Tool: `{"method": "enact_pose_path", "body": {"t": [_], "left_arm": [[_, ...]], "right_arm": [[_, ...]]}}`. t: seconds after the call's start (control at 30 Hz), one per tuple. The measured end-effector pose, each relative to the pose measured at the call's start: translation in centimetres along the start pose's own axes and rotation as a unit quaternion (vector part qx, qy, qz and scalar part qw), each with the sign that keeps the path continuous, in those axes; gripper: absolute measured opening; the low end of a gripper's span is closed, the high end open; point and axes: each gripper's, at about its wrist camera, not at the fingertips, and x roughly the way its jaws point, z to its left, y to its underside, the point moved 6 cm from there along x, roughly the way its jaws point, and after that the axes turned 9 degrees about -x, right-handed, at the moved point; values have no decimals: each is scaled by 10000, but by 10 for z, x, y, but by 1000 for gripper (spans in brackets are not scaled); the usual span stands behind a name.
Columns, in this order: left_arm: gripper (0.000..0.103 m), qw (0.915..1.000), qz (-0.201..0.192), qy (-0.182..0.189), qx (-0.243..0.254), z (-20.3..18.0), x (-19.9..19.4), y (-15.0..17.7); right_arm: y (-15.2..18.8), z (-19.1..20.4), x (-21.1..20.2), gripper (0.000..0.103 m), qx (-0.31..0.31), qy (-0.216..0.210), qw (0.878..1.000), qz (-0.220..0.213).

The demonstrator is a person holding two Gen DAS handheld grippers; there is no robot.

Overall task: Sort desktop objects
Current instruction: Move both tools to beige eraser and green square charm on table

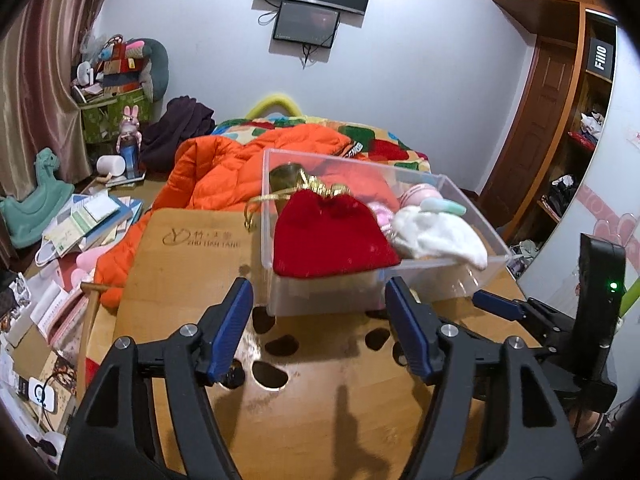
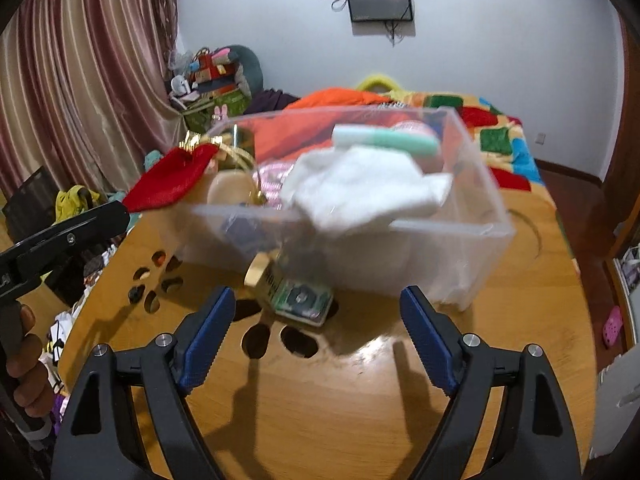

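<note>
Both grippers, left gripper [image 1: 320,300] and right gripper [image 2: 316,312], hang apart and empty (likely finished loading), near the clear bin [image 1: 460,276] holding the red pouch [image 1: 332,240].

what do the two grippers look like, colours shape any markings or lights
Both match: the left gripper and right gripper have black plastic frames with triangular cut-outs, silver round bolt heads and two blue ribbed pads on the fingers. In the left wrist view, the right gripper carries a black upright block with a small green light. No cables or printed markings show. The hand's sleeve is not visible.
</note>
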Motion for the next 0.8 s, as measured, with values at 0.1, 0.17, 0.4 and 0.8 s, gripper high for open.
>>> {"method": "enact_pose_path", "body": {"t": [0.1,0.17,0.4,0.8], "left_arm": [[68,9999,106,12,-26,3,4,7],[68,9999,154,11,-43,5,6,10],[68,9993,337,72,-132,11,16,20],[69,9991,425,82,35,-3,18,27]], "right_arm": [[4,4,13,81,-59,-9,9998,166],[6,7,20,79,-139,-2,9995,272],[6,9,36,67,-230,79,9987,454],[7,20,33,42,-639,68,9971,406]]}}
